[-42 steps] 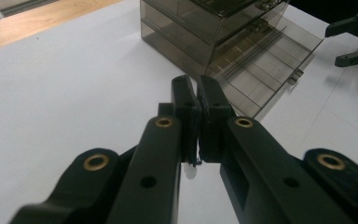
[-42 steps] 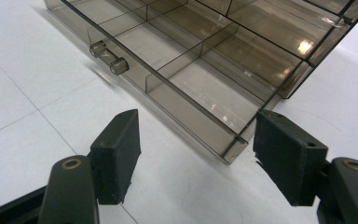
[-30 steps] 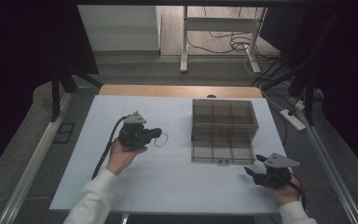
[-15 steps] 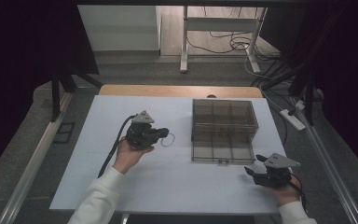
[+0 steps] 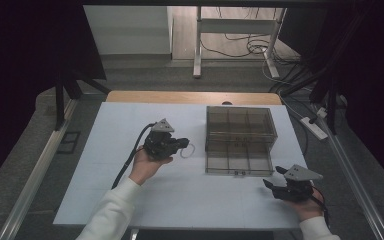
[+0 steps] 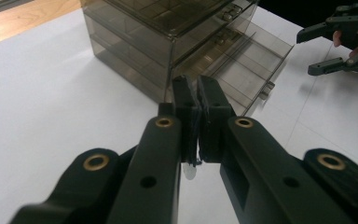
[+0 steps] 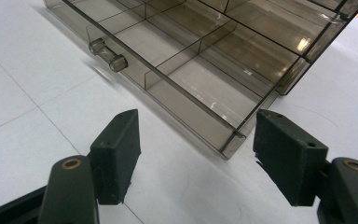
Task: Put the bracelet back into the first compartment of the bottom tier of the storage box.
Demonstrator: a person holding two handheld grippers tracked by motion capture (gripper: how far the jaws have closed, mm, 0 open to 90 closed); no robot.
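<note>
A smoky clear drawer box [image 5: 240, 124] stands right of the table's middle, its lower drawer [image 5: 238, 159] pulled out toward me. The drawer is split into compartments [image 7: 186, 60], and none of them holds anything I can see. My left gripper [image 5: 184, 144] hovers just left of the box, shut on a thin pale ring [image 5: 188, 149] that loops out past its tips. In the left gripper view the jaws [image 6: 196, 88] pinch a thin clear sliver of that ring [image 6: 191, 171]. My right gripper [image 5: 273, 177] stands open by the drawer's front right corner [image 7: 233, 137], with nothing between its pads.
The drawer's small handle [image 7: 107, 55] juts from its front. The white table top [image 5: 130, 125] ends in a wooden strip [image 5: 190, 97] at the far edge. A black cable [image 5: 130, 160] trails from my left gripper. Cables and desk legs lie on the floor beyond.
My left gripper has moved right toward the box, carrying the ring. The right gripper and the drawer have stayed put.
</note>
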